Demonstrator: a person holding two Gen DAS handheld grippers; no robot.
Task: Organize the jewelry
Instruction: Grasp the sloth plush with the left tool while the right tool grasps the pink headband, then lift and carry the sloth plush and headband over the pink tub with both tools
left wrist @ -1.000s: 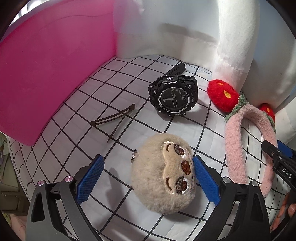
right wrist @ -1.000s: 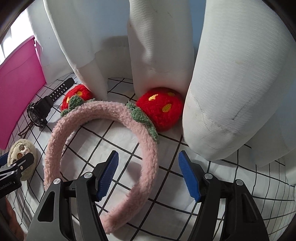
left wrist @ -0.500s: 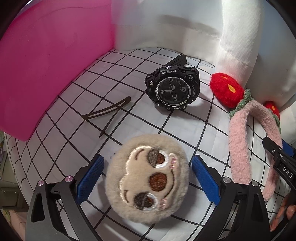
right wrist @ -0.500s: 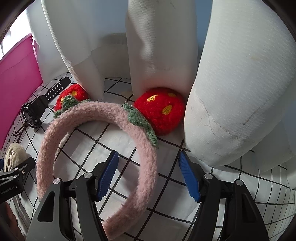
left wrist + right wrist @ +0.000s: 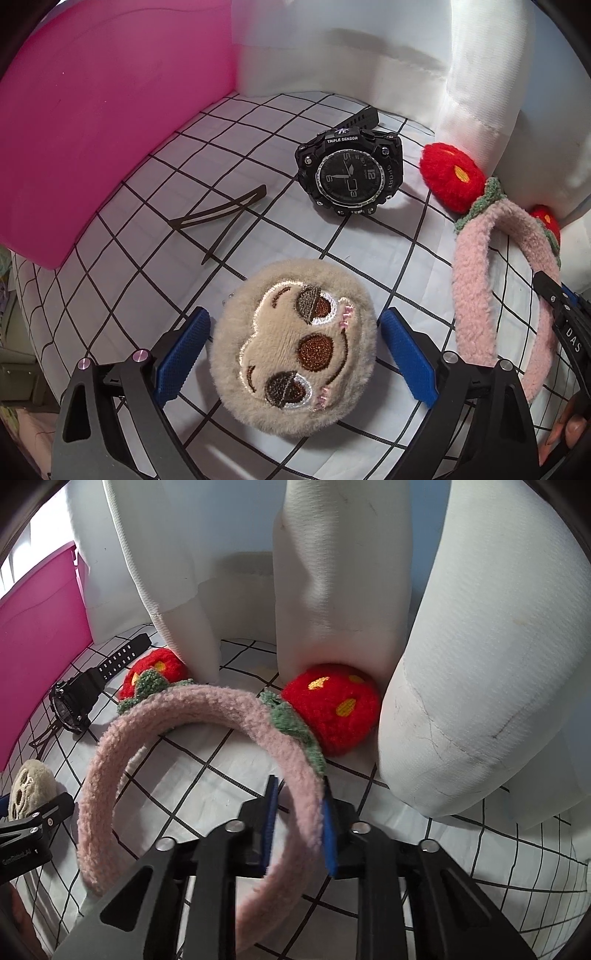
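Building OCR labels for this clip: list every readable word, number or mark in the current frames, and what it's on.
"TRIPLE SENSOR": top bezel of the black watch.
"SPORT": right bezel of the watch.
"12": on the watch dial; the small digital digits beside it are too small to read.
"DAS": side of the right gripper, cut off by the frame edge.
White lettering on the left gripper: too blurred to read with certainty.

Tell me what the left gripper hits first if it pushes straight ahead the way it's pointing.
Likely the plush sloth face, lying between the open left gripper pads; under it the grid-patterned sheet.
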